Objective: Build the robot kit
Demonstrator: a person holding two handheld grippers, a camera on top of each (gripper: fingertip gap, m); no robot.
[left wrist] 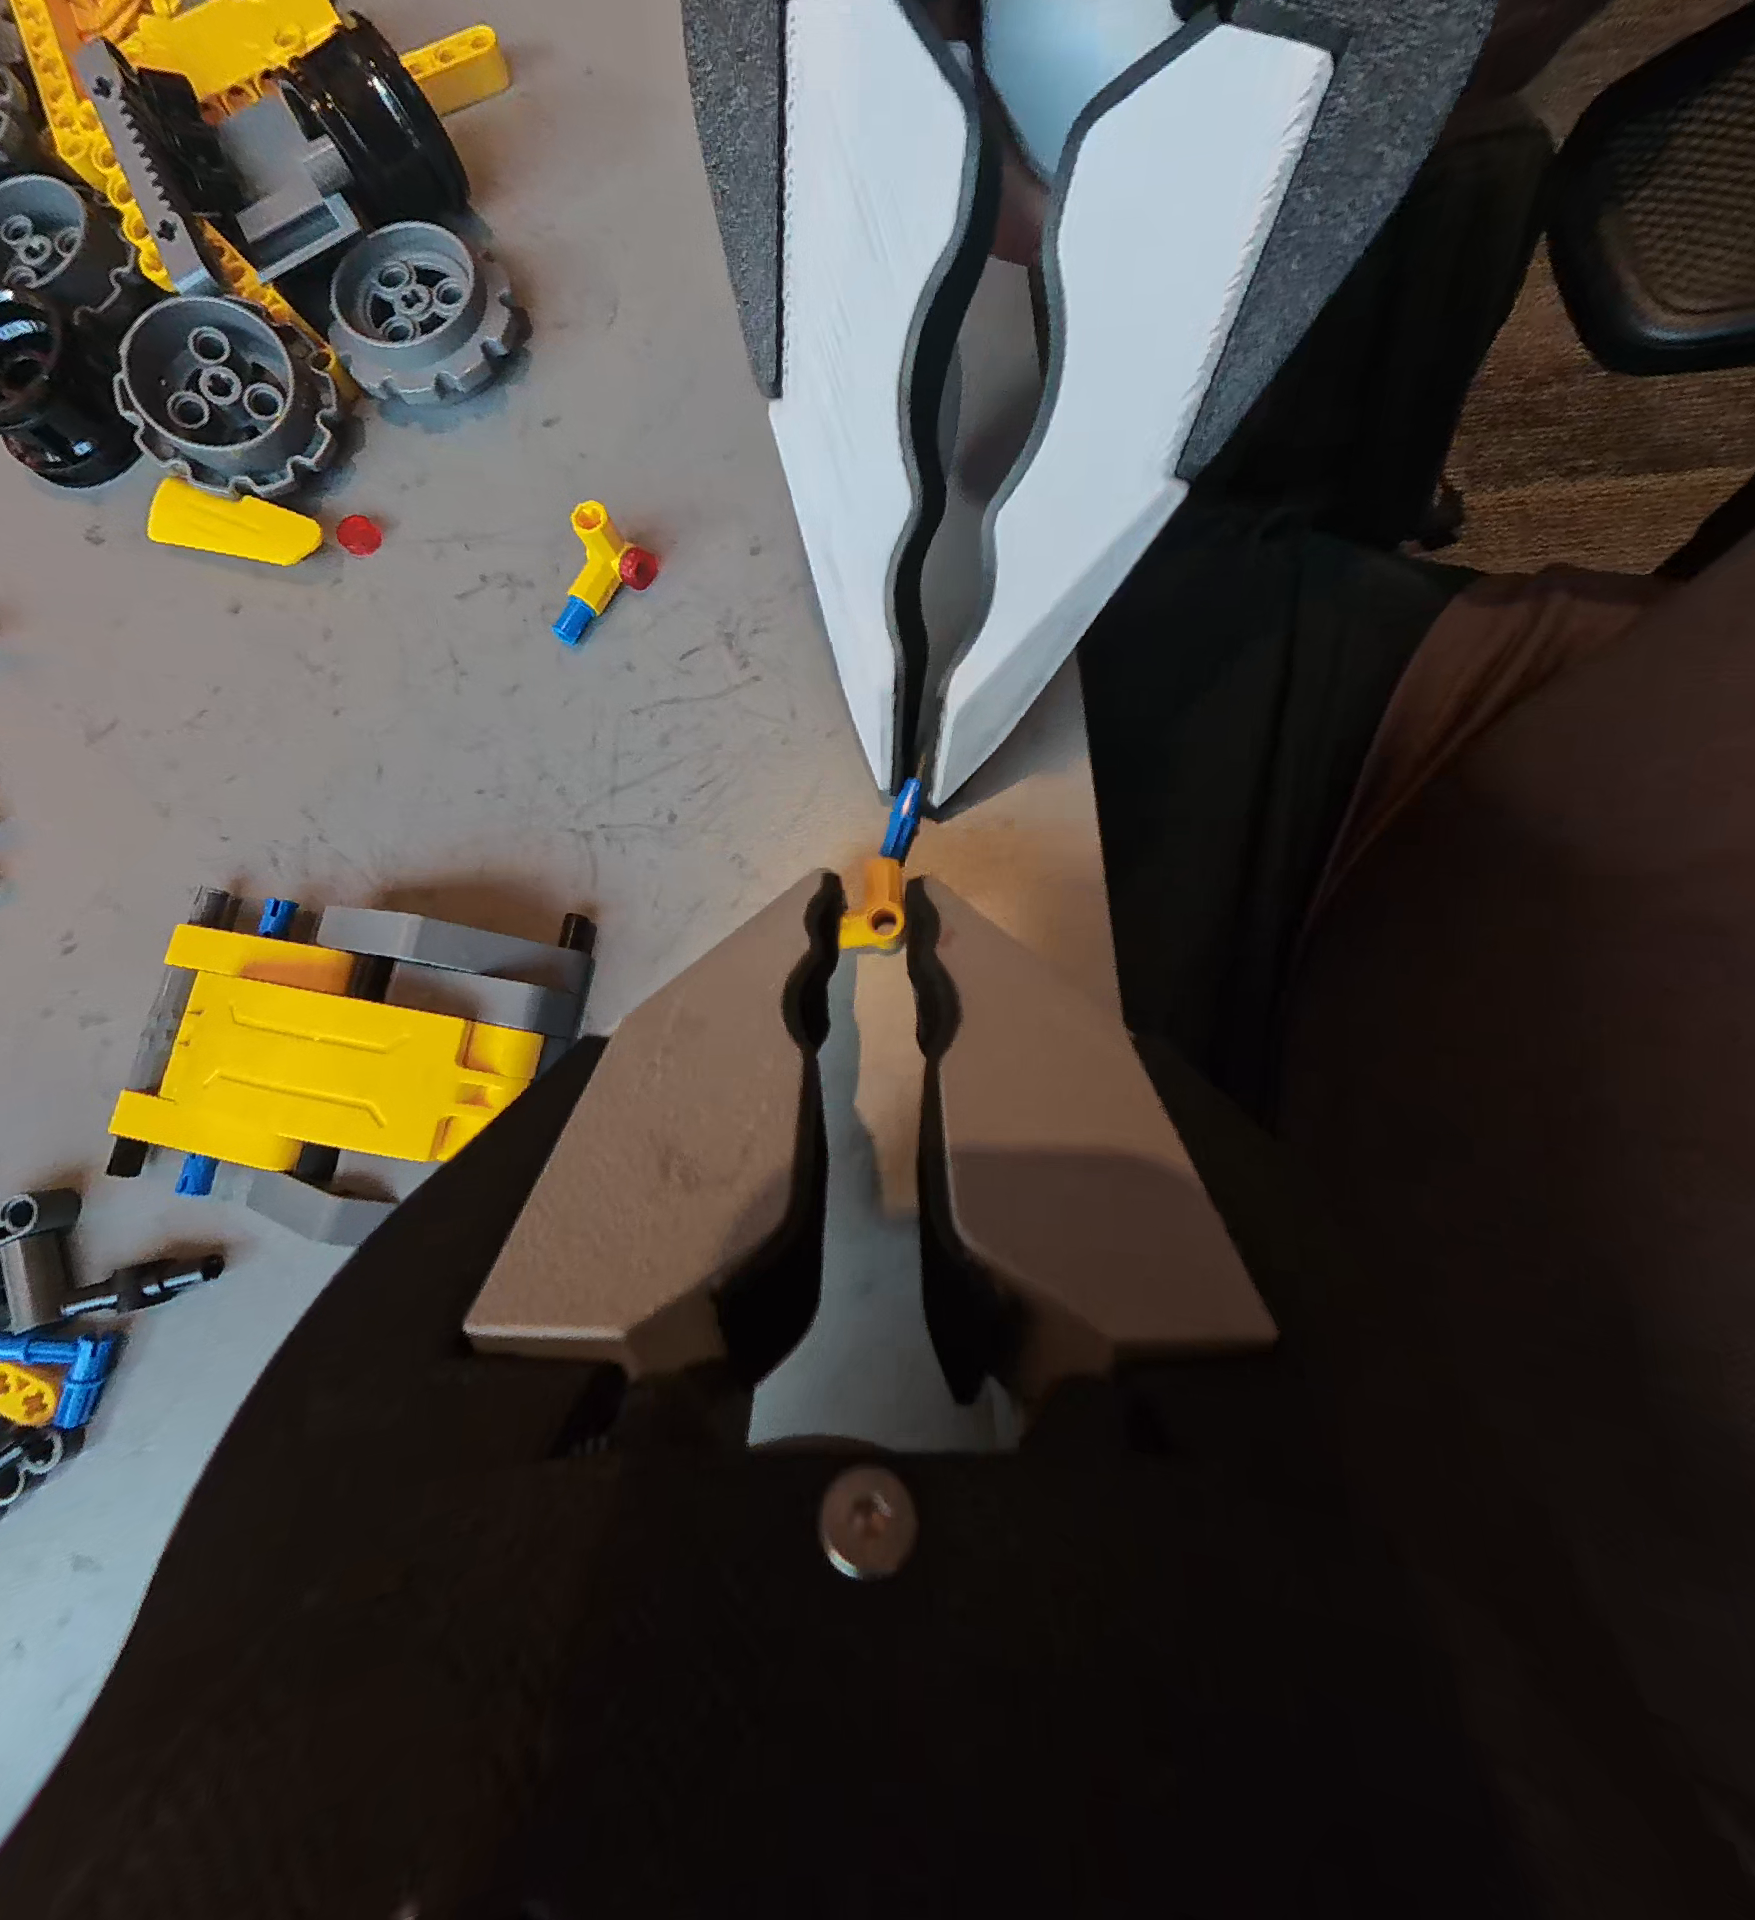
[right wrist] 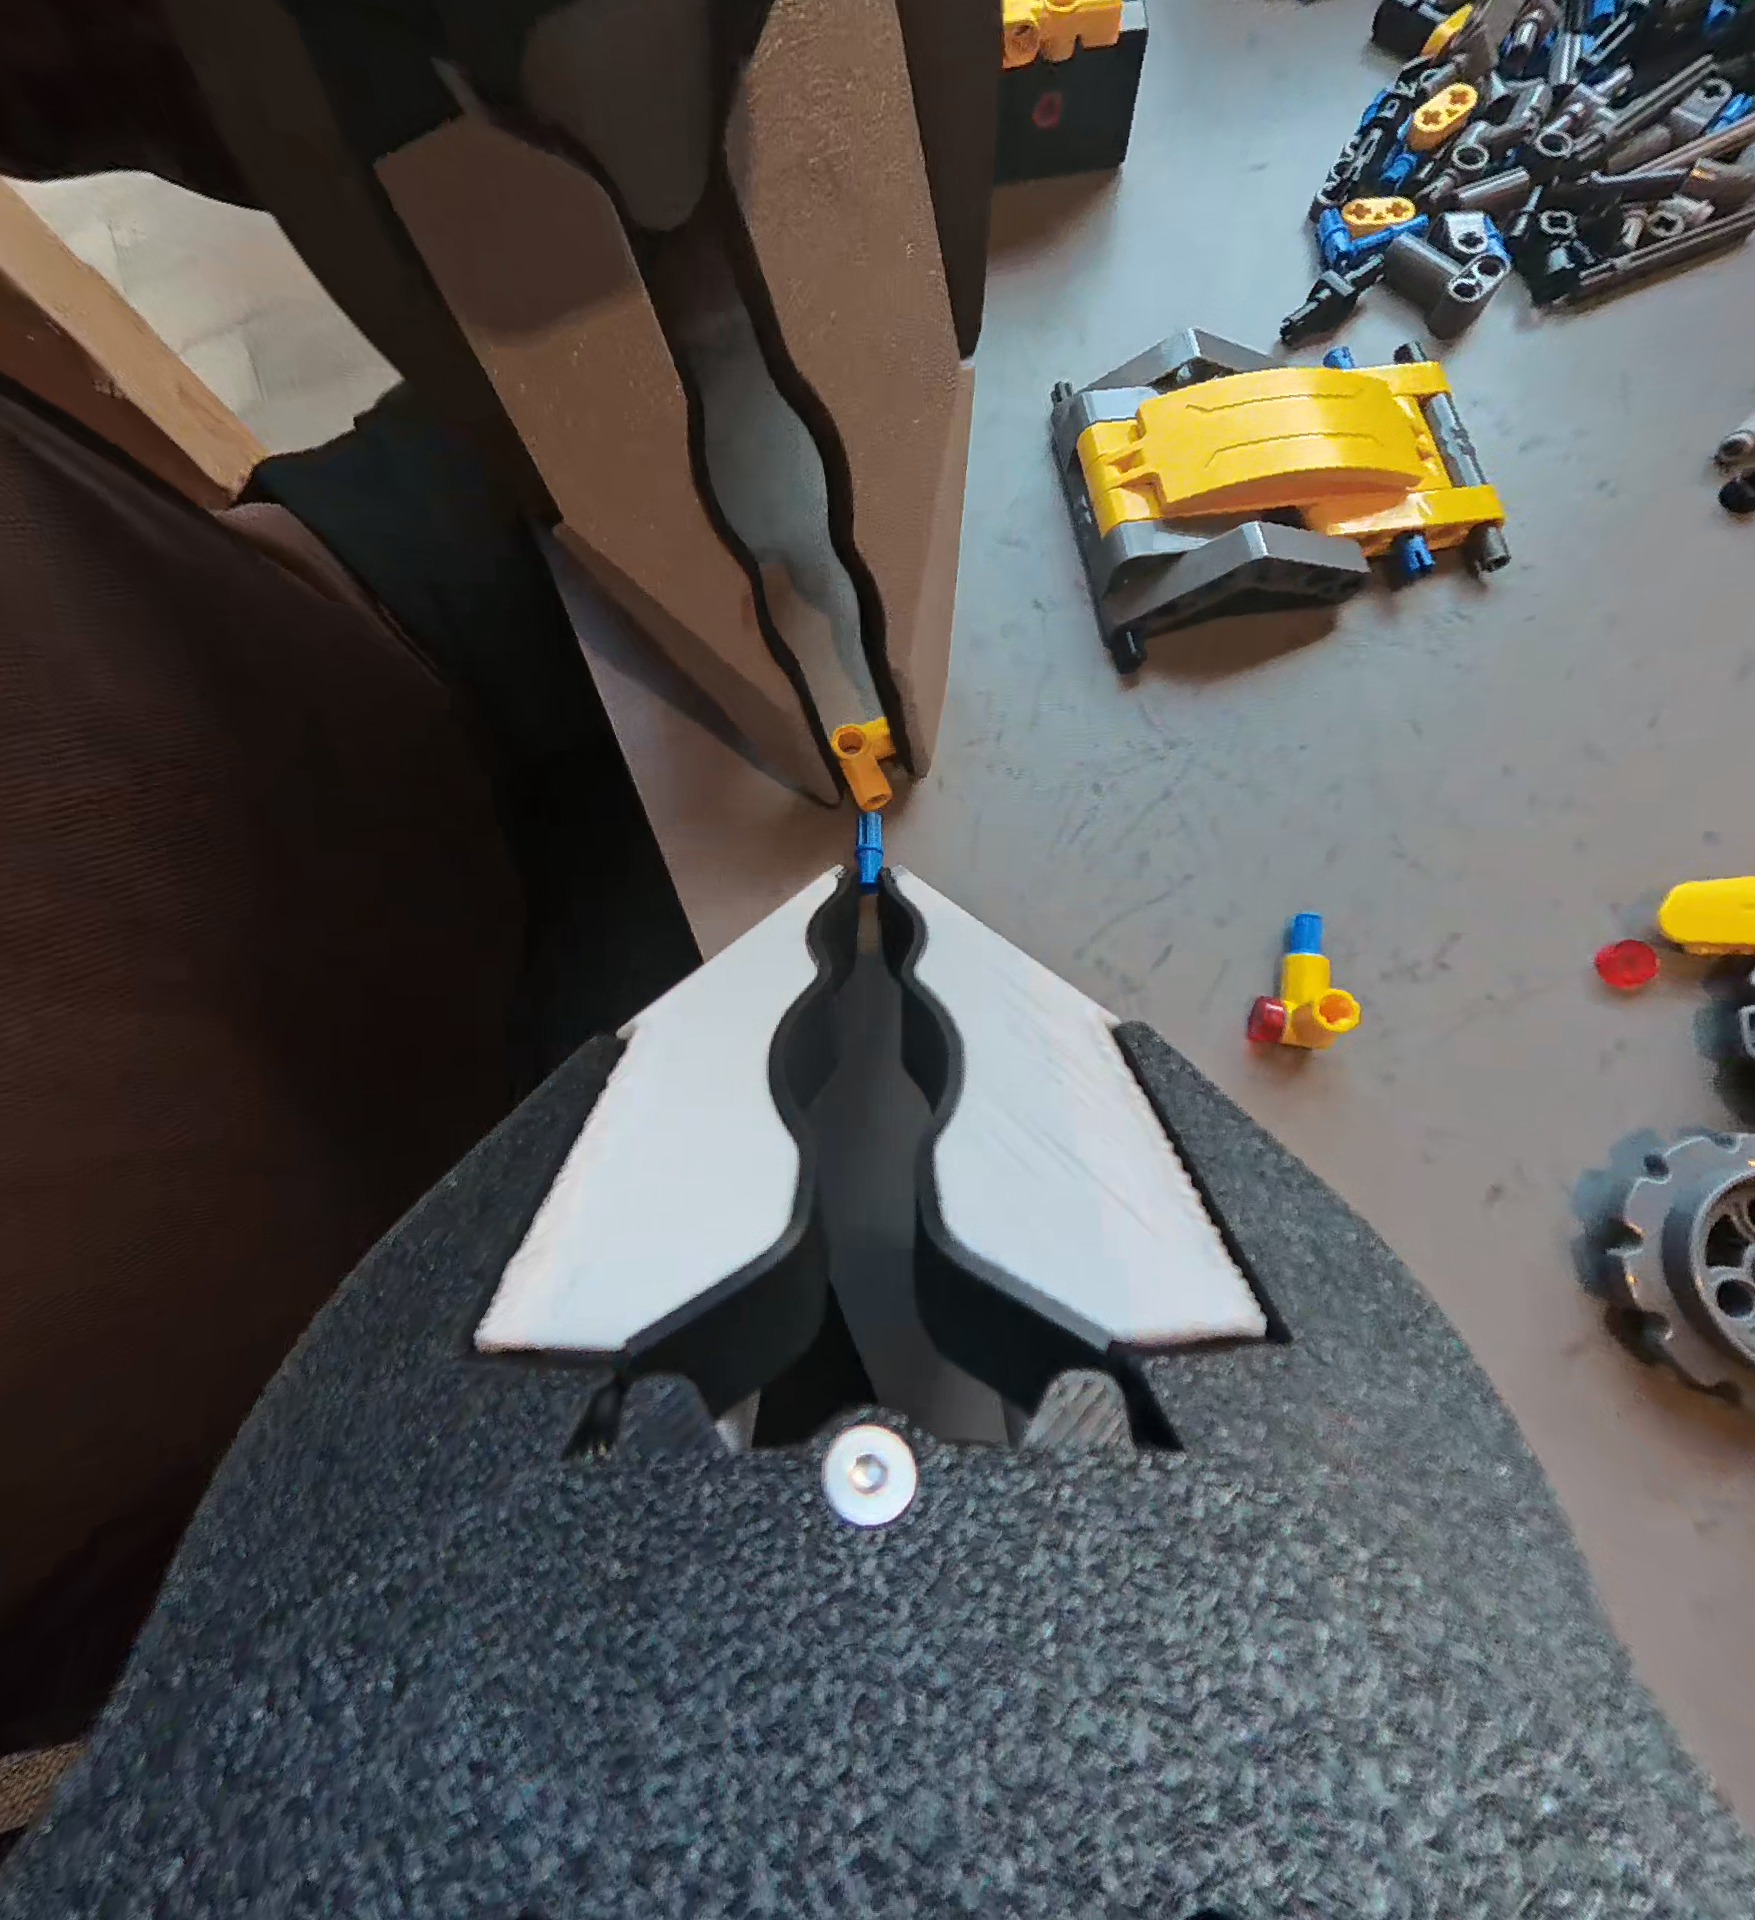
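My left gripper, with tan fingers, is shut on a small orange connector at its tips. My right gripper, with white fingers, is shut on a blue pin. The two grippers meet tip to tip above the grey table's near edge. The blue pin points into the connector's end, touching it or a hair apart. In the right wrist view the left gripper comes down from above with the orange connector. In the left wrist view the right gripper comes down from above.
On the grey table lie a yellow and grey brick assembly, a small yellow, blue and red connector piece, grey toothed wheels, a yellow vehicle frame and a heap of small black and blue parts. A dark chair stands beyond the edge. Left and right tips are no more than a few centimetres apart.
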